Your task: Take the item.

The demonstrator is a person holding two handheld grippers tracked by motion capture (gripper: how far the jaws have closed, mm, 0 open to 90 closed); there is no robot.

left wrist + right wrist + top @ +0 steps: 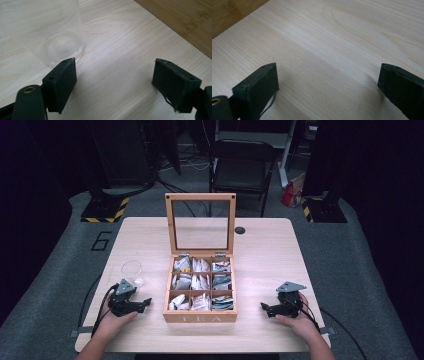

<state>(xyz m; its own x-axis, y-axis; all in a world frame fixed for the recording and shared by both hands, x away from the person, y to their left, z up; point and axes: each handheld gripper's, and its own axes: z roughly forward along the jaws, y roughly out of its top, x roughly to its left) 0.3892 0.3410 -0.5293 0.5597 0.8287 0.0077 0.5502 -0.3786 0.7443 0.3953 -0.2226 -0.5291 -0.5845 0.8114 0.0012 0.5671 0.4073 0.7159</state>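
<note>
The tea box (200, 316) sits at the middle of the table (260, 335), its front wall just short of the near edge, with a strip of bare wood between that wall and the edge. The person's hands come in from the bottom. The left hand (114, 320) holds the left gripper (146, 303) on the tabletop just beside the box's left wall, jaws pointing toward the box; in the left gripper view the left gripper (113, 75) has its jaws spread wide with nothing but bare wood between them, and the box's side shows at the upper right corner. The right hand (299, 320) holds the right gripper (264, 308) near the box's right wall, apart from it, with open tabletop between. The right gripper (328, 80) also has its jaws wide apart, released over bare wood.

A clear plastic cup (132, 272) stands upright just beyond the left gripper, well apart from the box; in the left gripper view the cup (50, 30) rises just past the left jaw's tip.

The box holds nine compartments, three by three, filled with tea bags (200, 282). Its glass-paned lid (200, 222) stands upright at the back. Beyond it, a small dark round hole (240, 230) sits near the table's far edge. The right half of the table lies open to its edges. A black chair (242, 170) stands on the floor behind the table.
</note>
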